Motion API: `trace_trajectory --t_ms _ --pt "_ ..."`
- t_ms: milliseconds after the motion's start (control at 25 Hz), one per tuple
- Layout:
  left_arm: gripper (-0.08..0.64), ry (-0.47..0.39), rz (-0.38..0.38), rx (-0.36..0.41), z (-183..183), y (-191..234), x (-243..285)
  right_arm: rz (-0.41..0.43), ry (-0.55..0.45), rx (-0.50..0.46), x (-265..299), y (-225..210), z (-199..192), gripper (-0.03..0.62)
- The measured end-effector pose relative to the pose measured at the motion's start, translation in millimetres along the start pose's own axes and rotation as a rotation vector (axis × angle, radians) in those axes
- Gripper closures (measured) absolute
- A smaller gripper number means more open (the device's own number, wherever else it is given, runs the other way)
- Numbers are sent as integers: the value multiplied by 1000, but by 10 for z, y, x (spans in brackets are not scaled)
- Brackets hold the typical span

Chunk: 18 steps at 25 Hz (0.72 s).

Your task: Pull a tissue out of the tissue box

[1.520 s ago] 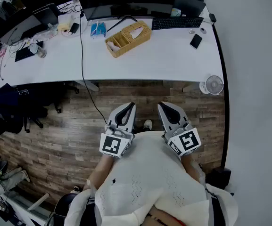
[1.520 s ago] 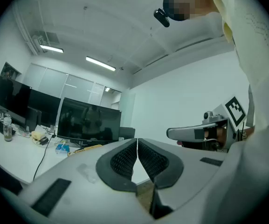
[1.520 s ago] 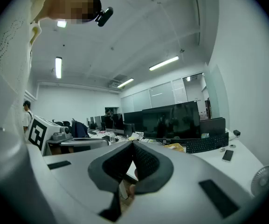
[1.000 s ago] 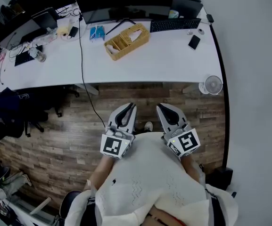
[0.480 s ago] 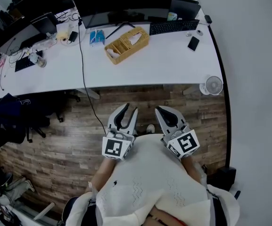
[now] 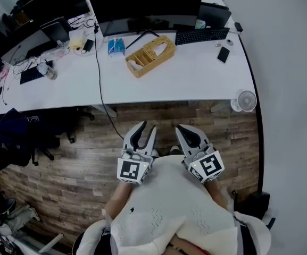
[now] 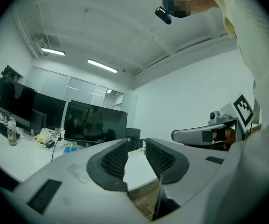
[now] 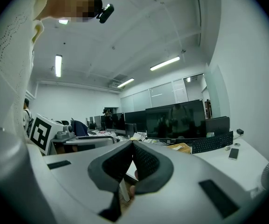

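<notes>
A woven wicker tissue box (image 6: 150, 54) with something white in it stands on the long white desk (image 6: 196, 78), far ahead of both grippers; it also shows small in the right gripper view (image 8: 181, 147). My left gripper (image 6: 148, 127) is held close to the person's body over the wooden floor. It is open: its jaws have just been opening, and nothing is between them (image 7: 136, 146). My right gripper (image 6: 181, 127) is beside it, shut and empty, with the pads meeting at the tip (image 8: 132, 143).
A blue packet (image 6: 116, 47), a keyboard (image 6: 202, 35), a phone (image 6: 223, 54) and dark monitors (image 6: 142, 4) share the desk. A small fan (image 6: 246, 101) sits by the desk's right end. A black cable (image 6: 102, 89) hangs down, and a dark chair (image 6: 15, 137) stands at left.
The left gripper's jaws went from shut to open. Both grippers have slid a little lower in the head view. The right gripper stays shut.
</notes>
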<state>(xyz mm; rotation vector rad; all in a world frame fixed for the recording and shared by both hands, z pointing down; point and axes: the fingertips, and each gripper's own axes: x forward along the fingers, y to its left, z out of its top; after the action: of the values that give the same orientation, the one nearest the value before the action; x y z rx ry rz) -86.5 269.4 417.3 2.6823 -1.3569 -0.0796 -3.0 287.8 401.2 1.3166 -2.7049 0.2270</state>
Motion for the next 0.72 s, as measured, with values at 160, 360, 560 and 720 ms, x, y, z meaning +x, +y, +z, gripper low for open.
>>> trace_trajectory --t_ms 160,360,560,720 --pt "445 -4 9 -5 4 106 -60 8 16 -1 102 91 -53 591" --pt "445 -3 8 -22 -29 218 -30 -9 28 -14 184 76 -64 591" --pt "445 8 -9 -10 -34 233 95 -19 29 9 254 -46 -69 591" --pt "445 9 -6 1 -40 285 248 -15 24 11 351 -174 -64 591"
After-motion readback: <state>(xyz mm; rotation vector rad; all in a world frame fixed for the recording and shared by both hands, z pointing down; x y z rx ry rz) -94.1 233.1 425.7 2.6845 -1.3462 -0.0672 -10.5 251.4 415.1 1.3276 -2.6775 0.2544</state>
